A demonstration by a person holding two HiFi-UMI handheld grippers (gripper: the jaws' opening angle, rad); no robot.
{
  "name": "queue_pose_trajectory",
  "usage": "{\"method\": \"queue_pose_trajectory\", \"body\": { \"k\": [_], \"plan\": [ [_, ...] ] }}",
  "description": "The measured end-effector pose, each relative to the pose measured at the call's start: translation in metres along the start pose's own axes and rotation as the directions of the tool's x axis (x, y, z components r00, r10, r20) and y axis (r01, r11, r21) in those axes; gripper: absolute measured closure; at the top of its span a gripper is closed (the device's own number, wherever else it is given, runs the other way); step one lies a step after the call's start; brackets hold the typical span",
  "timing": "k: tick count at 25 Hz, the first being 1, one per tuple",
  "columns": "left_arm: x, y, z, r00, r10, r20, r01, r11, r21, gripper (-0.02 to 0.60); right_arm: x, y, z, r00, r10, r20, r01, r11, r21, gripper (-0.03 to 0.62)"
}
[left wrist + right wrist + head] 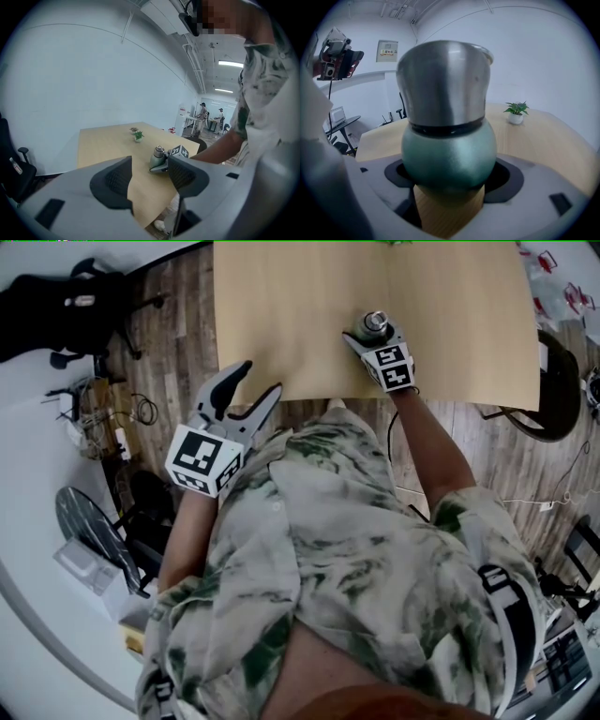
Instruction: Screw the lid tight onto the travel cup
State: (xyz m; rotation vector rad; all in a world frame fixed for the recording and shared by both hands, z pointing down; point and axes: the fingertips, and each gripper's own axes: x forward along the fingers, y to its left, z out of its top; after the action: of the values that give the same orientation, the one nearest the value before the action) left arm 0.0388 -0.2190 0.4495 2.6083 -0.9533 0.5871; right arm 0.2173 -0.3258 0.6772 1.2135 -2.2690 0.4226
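Short-sleeved shirt [347, 549], pale with green marbled blotches. Dark strap [511, 615] with light edging over the right shoulder. Left gripper [262, 377] and right gripper [373, 329]: light grey shells, dark ribbed pads [117, 180], each with a black-and-white marker cube [202, 457].

Sm. plant [515, 111] on wood tbl [548, 140]
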Motion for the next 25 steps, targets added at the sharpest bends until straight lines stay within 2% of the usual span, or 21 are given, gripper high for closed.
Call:
{"method": "queue_pose_trajectory", "body": {
  "k": [7, 16, 25],
  "plan": [
    [-0.019, 0.009, -0.004, 0.999, 0.018, 0.034, -0.017, 1.000, -0.004, 0.331, -0.009, 0.014, 0.021, 1.000, 0.004, 0.008, -0.004, 0.999, -0.034, 0.194],
    [-0.061, 0.014, -0.007, 0.995, 0.032, 0.095, -0.032, 0.999, -0.006, 0.330, -0.034, 0.060, 0.063, 0.999, 0.047, -0.005, -0.048, 0.996, -0.079, 0.194],
    [-0.109, 0.022, -0.013, 0.989, 0.052, 0.140, -0.054, 0.999, 0.004, 0.330, -0.068, 0.129, 0.121, 0.989, 0.150, -0.017, -0.151, 0.983, -0.103, 0.194]
  ]
}}
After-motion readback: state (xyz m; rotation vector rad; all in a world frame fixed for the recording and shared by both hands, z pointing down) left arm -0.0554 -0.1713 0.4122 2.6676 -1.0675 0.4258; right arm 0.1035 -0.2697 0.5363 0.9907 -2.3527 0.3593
